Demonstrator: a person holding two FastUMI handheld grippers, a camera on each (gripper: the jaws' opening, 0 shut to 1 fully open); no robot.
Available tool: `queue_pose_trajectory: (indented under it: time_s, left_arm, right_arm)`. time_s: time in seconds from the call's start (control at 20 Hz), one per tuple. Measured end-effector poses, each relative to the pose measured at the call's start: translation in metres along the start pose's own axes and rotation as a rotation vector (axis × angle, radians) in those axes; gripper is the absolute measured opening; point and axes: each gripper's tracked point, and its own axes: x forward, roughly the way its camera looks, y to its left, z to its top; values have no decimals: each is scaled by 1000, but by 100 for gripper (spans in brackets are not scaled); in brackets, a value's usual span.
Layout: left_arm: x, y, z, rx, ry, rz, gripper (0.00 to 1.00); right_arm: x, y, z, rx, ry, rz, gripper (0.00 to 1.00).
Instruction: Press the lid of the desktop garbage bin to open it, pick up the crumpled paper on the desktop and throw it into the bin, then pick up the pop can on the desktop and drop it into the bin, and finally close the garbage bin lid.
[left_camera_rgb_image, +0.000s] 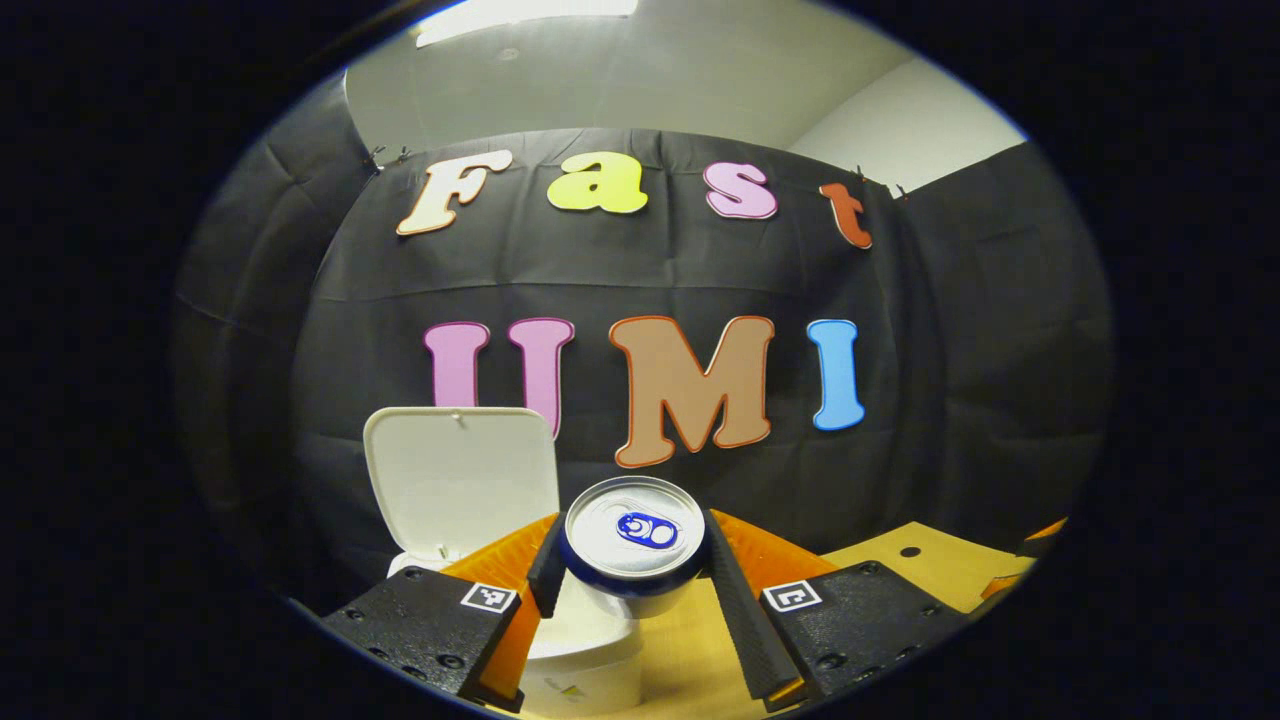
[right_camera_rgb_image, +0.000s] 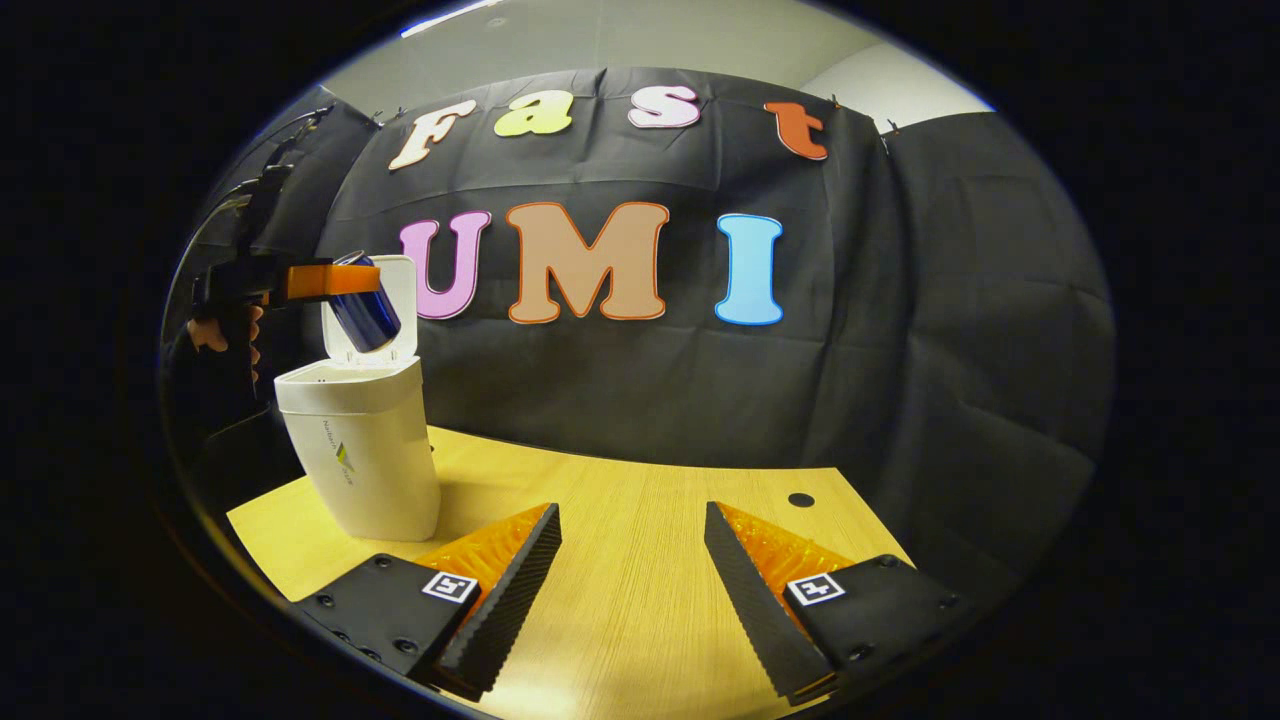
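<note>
My left gripper (left_camera_rgb_image: 632, 570) is shut on the blue pop can (left_camera_rgb_image: 634, 545), whose silver top with its pull tab faces the camera. Below and to the left stands the white garbage bin (left_camera_rgb_image: 585, 670) with its lid (left_camera_rgb_image: 460, 480) raised upright. In the right gripper view the left gripper (right_camera_rgb_image: 345, 283), held by a hand, keeps the tilted pop can (right_camera_rgb_image: 365, 305) just above the mouth of the garbage bin (right_camera_rgb_image: 365, 460), in front of the raised lid (right_camera_rgb_image: 403, 300). My right gripper (right_camera_rgb_image: 632, 555) stands open over the wooden desktop (right_camera_rgb_image: 640, 600) with nothing between its fingers.
The desktop has a small round hole (right_camera_rgb_image: 800, 499) near its far right edge. The black cloth wall hangs close behind the bin and the desk. The bin stands near the desk's left edge.
</note>
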Motion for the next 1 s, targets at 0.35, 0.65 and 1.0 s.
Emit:
queue_pose_trajectory:
  time_s: [0.35, 0.65, 1.0]
  left_arm:
    - [18, 68, -61, -59, 148, 142, 74]
    - [14, 89, -104, -94, 247, 204, 76]
    - [15, 83, -47, 10, 127, 198, 93]
  right_arm:
    - [-5, 1, -2, -10, 9, -4, 96]
    - [-7, 6, -2, -24, 11, 5, 96]
    - [-10, 9, -4, -33, 7, 11, 96]
